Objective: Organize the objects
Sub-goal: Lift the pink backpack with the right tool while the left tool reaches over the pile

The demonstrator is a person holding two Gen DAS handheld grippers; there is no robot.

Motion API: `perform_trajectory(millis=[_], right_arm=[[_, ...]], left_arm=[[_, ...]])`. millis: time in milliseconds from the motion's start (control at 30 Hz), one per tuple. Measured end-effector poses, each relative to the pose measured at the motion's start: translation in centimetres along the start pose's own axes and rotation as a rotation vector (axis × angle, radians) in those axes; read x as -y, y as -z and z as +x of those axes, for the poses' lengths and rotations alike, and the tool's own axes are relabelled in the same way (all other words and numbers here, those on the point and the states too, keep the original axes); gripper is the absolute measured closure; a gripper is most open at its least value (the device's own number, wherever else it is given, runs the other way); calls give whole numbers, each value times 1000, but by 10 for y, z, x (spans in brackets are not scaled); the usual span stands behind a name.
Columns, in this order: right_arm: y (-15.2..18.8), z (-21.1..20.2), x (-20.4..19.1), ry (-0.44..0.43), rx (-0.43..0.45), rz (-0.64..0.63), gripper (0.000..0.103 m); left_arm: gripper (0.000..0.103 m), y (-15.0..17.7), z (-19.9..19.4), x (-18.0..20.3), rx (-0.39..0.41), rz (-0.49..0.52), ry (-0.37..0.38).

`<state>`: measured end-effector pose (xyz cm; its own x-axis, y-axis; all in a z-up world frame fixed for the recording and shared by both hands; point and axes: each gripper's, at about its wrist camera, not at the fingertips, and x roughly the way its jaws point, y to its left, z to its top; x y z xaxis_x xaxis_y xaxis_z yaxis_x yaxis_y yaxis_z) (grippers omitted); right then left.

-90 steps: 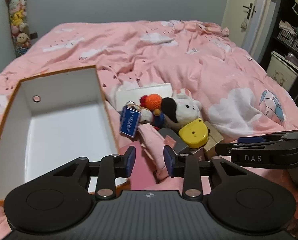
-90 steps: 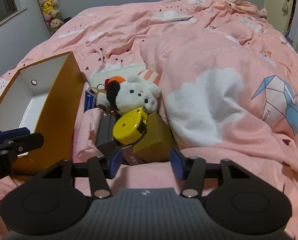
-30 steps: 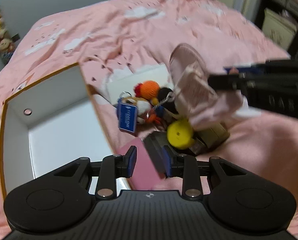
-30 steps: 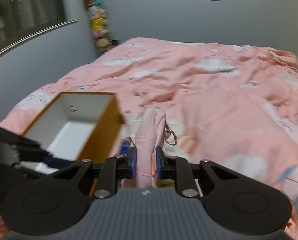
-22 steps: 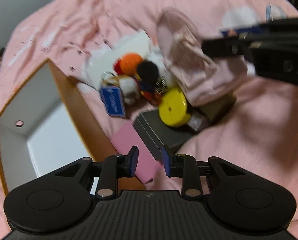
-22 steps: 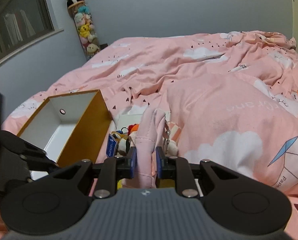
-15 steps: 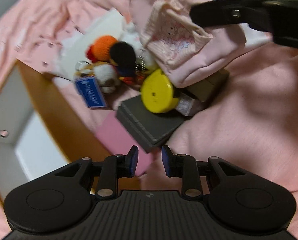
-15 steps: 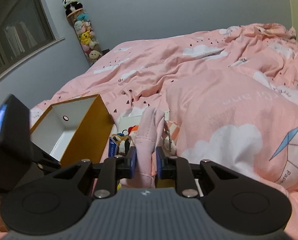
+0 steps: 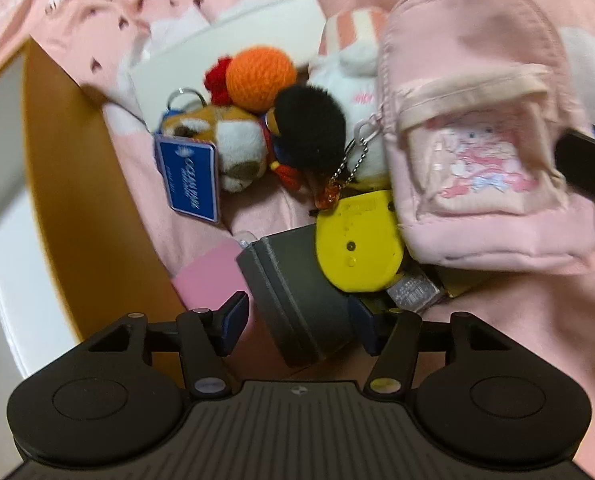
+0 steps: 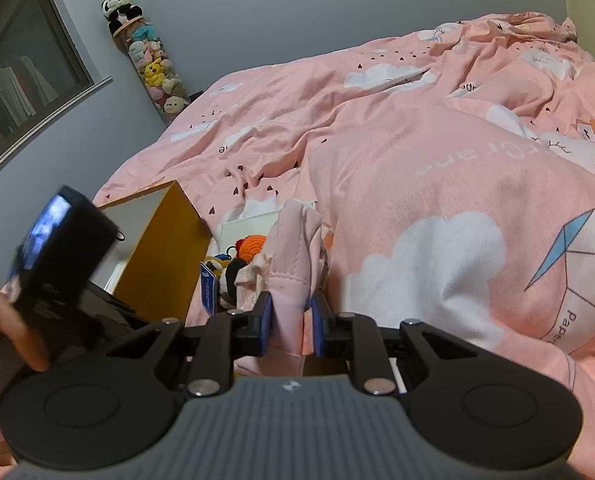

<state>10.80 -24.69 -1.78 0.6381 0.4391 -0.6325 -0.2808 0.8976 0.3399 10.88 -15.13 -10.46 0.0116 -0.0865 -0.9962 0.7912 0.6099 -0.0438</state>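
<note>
My left gripper [image 9: 297, 320] points straight down over a pile of small items on the pink bedspread. Its jaws are opening, and a dark grey box [image 9: 297, 292] lies between the fingertips without being pinched. A yellow tape measure [image 9: 357, 248] rests on that box. My right gripper [image 10: 289, 320] is shut on a pink mini backpack [image 10: 293, 256], held up above the pile. In the left wrist view that backpack [image 9: 477, 152] hangs at the right. An orange storage box [image 9: 77, 200] with a white inside stands open at the left.
Plush toys lie in the pile: an orange crochet ball [image 9: 261, 72], a black pompom [image 9: 309, 128], a white plush [image 9: 349, 68]. Also there are a blue tag [image 9: 189, 180], a pink card [image 9: 213, 276] and a flat white box [image 9: 233, 40]. A hand [image 10: 5, 328] holds the left gripper.
My left gripper has tipped downward and sunk toward the pile, and its jaws have spread around the grey box. My right gripper still holds the pink backpack aloft.
</note>
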Motion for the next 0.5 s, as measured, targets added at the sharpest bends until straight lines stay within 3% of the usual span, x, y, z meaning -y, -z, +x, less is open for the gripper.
perform_trajectory(millis=[233,333,400,500], right_arm=[[1,4,4,-1,-16,14,81],[2,5,4,5,-22,17,81],[2,4,4,9,-22,17,81],[1,3,2,39,-14,8,81]], left_arm=[[28,-4,16,-5,-12,-55,44],[33,-1,17,-5,5,-86,59],[46,2,11,-8,27,-107,70],[58,10,-5,-12,81,-132,117]])
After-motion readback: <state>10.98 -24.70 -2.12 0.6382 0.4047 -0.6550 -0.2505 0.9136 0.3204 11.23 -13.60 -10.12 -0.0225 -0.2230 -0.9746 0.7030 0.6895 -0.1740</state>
